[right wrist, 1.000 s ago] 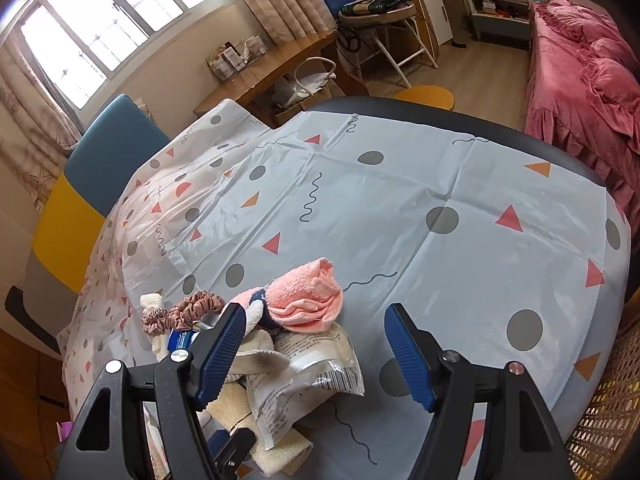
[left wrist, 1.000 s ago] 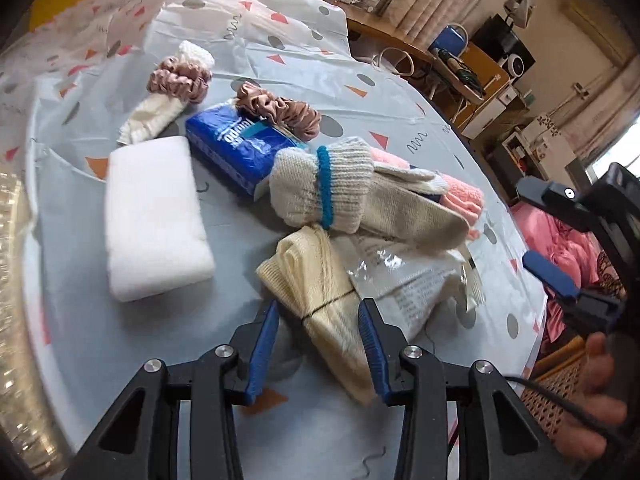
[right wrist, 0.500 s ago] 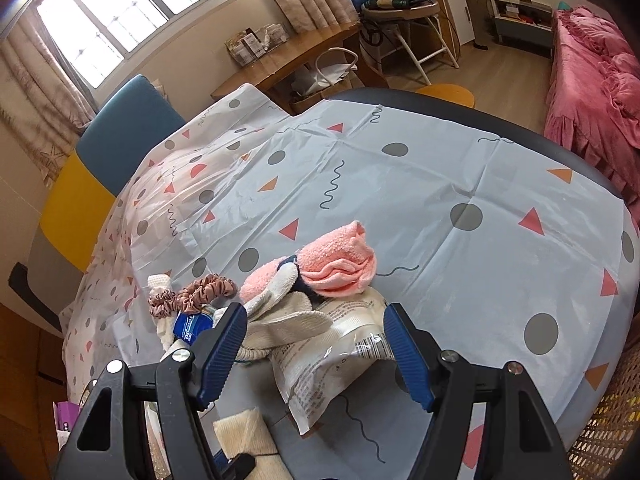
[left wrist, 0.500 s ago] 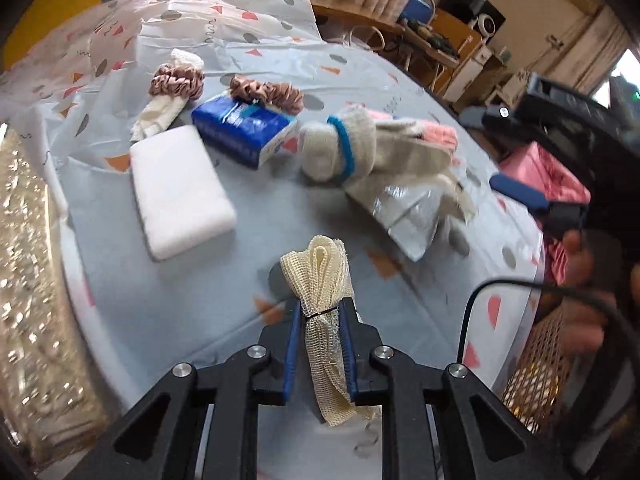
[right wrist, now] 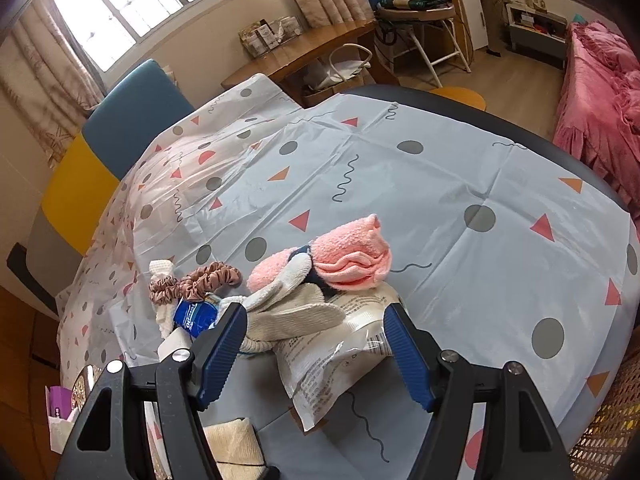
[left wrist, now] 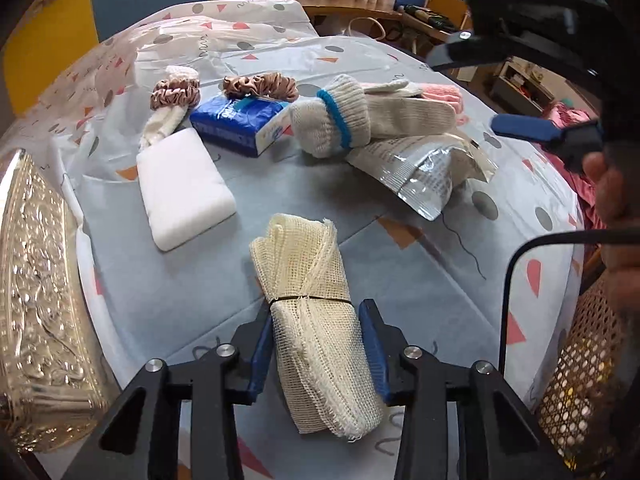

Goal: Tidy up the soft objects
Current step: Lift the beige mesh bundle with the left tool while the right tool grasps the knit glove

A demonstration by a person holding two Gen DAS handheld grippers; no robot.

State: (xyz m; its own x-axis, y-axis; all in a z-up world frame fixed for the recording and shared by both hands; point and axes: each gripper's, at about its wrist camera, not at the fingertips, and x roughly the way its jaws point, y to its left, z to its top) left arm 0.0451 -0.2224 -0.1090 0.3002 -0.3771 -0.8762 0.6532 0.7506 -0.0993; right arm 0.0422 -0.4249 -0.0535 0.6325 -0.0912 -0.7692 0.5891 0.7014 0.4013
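Mesh cloth bundle (left wrist: pixel 308 320): lay on the tablecloth (left wrist: pixel 360 248) at the near edge, tied with a thin dark band, apart from the other soft things.
Left gripper (left wrist: pixel 316 312): released; its jaws had just been opening, and I saw the bundle lying lengthwise between the two blue pads, not squeezed by them.
Right gripper (right wrist: pixel 316 316): held wide apart above the pile, with nothing clamped between its pads.
Left wrist view only: it gave me the gold embossed box (left wrist: pixel 36 300) at the far left, the whole white sponge (left wrist: pixel 184 188) and the bundle end to end.
Right wrist view only: it gave me the full pink towel (right wrist: pixel 352 260) on top of the pile, the window (right wrist: pixel 140 4) and the pink bed (right wrist: pixel 600 92); of the bundle it showed just one corner at the lower edge.
Row, left to right: box, sponge, scrunchie (left wrist: pixel 175 94) on a white cloth (left wrist: pixel 160 128), blue tissue pack (left wrist: pixel 236 124), second scrunchie (left wrist: pixel 260 86) touching the pack's far side, rolled knit gloves (left wrist: pixel 360 116) with a blue cuff stripe, silver packet (left wrist: pixel 424 168) beneath them.
Count: two scrunchies; one each of bundle, sponge, tissue pack, glove roll, packet, pink towel, box.
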